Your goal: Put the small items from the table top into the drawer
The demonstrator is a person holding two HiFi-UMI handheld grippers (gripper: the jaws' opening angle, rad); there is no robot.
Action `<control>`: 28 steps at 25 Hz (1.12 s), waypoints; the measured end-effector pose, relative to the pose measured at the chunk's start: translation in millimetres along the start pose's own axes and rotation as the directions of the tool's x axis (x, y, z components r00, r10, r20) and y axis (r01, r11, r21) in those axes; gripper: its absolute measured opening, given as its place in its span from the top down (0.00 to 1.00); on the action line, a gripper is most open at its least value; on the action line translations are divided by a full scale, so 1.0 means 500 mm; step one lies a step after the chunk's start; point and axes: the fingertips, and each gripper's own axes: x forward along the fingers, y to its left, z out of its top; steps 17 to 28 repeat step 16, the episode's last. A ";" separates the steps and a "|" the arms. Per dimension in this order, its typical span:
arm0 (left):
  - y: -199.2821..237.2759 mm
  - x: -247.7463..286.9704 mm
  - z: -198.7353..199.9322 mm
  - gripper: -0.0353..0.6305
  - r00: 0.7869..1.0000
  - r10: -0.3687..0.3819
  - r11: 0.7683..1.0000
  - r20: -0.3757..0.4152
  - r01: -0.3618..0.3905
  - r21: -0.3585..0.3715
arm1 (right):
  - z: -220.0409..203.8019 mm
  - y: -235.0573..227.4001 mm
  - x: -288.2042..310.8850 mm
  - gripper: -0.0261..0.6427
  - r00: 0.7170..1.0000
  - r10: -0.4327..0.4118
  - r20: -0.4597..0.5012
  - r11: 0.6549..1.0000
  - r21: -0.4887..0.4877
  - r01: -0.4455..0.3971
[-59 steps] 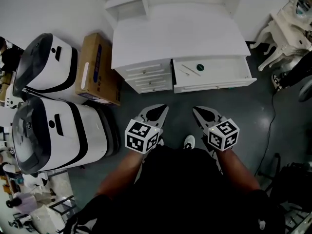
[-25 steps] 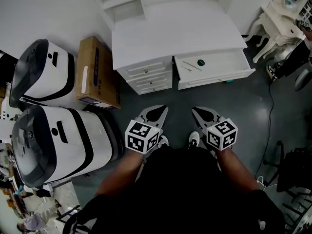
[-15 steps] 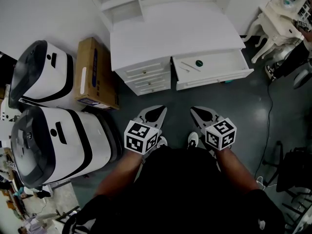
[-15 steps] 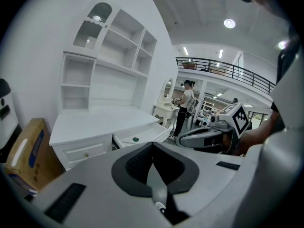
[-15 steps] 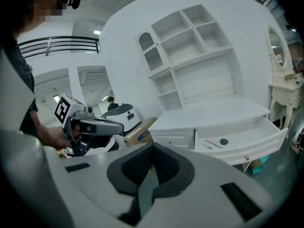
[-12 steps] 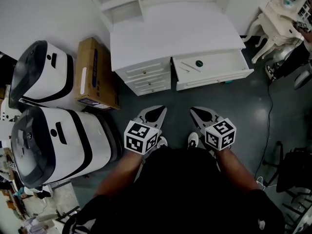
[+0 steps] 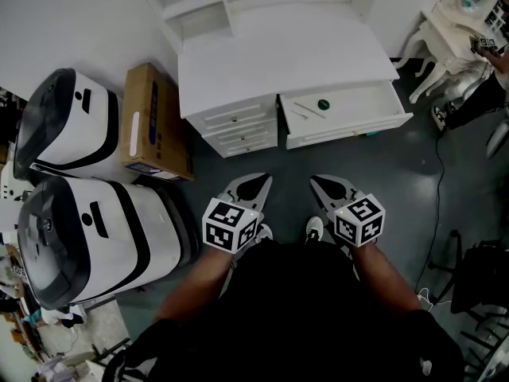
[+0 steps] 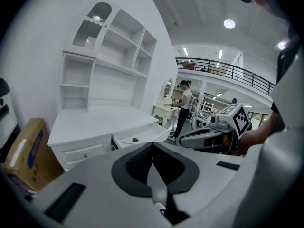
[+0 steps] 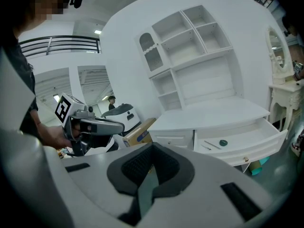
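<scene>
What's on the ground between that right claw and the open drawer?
Nothing. In the head view, only bare dark floor lies between the right claw and the open drawer.

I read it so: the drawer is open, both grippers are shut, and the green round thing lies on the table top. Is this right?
One thing is wrong: the green round thing lies inside the open drawer, not on the table top, as the head view shows. The left gripper and right gripper are shut.
</scene>
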 end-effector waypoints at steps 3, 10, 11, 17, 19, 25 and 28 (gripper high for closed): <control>0.001 0.001 0.002 0.93 1.000 -0.002 1.000 0.002 0.002 0.001 | -0.001 0.001 0.002 0.92 1.000 0.001 0.000 1.000 -0.001 -0.001; 0.003 0.003 0.003 0.93 1.000 -0.003 1.000 0.001 0.003 0.003 | 0.001 0.000 0.003 0.92 1.000 0.001 0.002 1.000 -0.001 -0.001; 0.003 0.003 0.003 0.93 1.000 -0.003 1.000 0.001 0.003 0.002 | 0.002 0.000 0.004 0.92 1.000 0.001 0.002 1.000 -0.001 -0.001; 0.007 0.006 0.004 0.93 1.000 -0.005 1.000 0.005 0.005 0.000 | 0.001 0.000 0.007 0.92 1.000 0.002 0.001 1.000 0.000 -0.002; 0.007 0.006 0.004 0.93 1.000 -0.005 1.000 0.005 0.005 0.000 | 0.001 0.000 0.007 0.92 1.000 0.002 0.001 1.000 0.000 -0.002; 0.007 0.006 0.004 0.93 1.000 -0.005 1.000 0.005 0.005 0.000 | 0.001 0.000 0.007 0.92 1.000 0.002 0.001 1.000 0.000 -0.002; 0.007 0.006 0.004 0.93 1.000 -0.005 1.000 0.005 0.005 0.000 | 0.001 0.000 0.007 0.92 1.000 0.002 0.001 1.000 0.000 -0.002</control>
